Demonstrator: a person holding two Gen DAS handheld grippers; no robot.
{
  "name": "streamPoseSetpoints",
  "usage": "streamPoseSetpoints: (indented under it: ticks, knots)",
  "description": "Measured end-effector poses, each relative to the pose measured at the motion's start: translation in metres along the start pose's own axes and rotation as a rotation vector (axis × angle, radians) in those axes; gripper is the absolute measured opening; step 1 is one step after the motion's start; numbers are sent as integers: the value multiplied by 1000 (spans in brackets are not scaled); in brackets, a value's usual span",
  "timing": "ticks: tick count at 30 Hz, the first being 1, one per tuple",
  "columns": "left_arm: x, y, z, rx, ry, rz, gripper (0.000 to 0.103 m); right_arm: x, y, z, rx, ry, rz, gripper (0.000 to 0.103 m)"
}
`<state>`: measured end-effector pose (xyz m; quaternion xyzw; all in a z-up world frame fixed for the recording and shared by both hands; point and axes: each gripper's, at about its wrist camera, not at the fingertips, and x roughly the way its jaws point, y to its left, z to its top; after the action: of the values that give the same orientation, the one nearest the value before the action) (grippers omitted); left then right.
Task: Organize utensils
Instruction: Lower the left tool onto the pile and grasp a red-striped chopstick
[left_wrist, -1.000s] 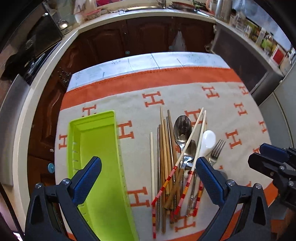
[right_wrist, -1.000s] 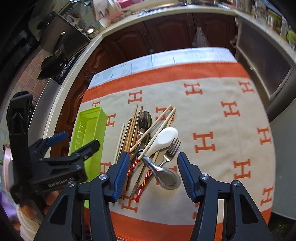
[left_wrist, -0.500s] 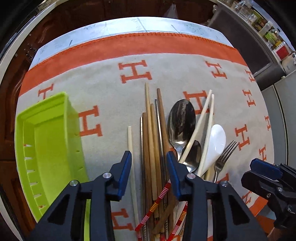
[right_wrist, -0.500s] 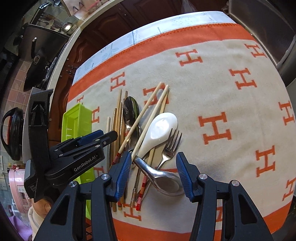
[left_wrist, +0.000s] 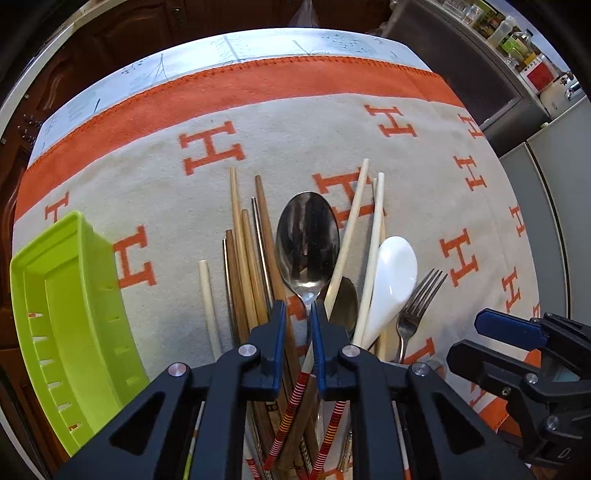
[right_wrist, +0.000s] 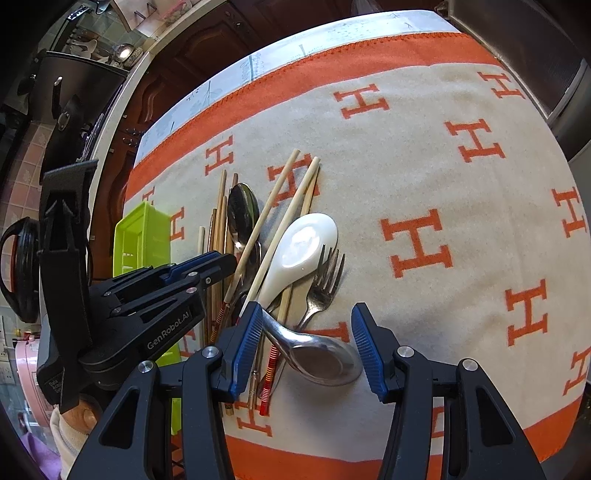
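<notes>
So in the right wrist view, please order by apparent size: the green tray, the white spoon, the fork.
1. White ceramic spoon, the largest as seen.
2. Green tray and metal fork look about alike. The left gripper hides much of the tray, which also lies farther away, so I do not rank these two.

A beige cloth (left_wrist: 295, 129) with orange H letters and an orange border covers the table (left_wrist: 258, 44), with dark wooden cabinets (right_wrist: 207, 40) and a pale counter edge (right_wrist: 122, 96) behind it.
</notes>
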<state>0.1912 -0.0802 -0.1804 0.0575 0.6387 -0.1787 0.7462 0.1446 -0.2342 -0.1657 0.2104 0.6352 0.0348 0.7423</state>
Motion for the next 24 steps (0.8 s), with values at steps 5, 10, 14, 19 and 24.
streamPoseSetpoints:
  ticks: [5, 10, 14, 19, 24]
  knots:
    - [-10, 6, -1, -20, -3, -32, 11, -3, -1, -2, -7, -6, 0, 52]
    - [-6, 3, -3, -4, 13, -25, 11, -3, -1, -3, -12, -5, 2, 52]
    - [-2, 0, -3, 5, 23, -32, 11, -1, -2, -4, -12, 2, -1, 52]
    - [8, -4, -2, 11, 49, -26, 11, 0, -3, -6, -15, 5, -4, 52]
    - [10, -5, -2, 0, 42, -27, 10, -1, -4, -6, -16, 1, -7, 52]
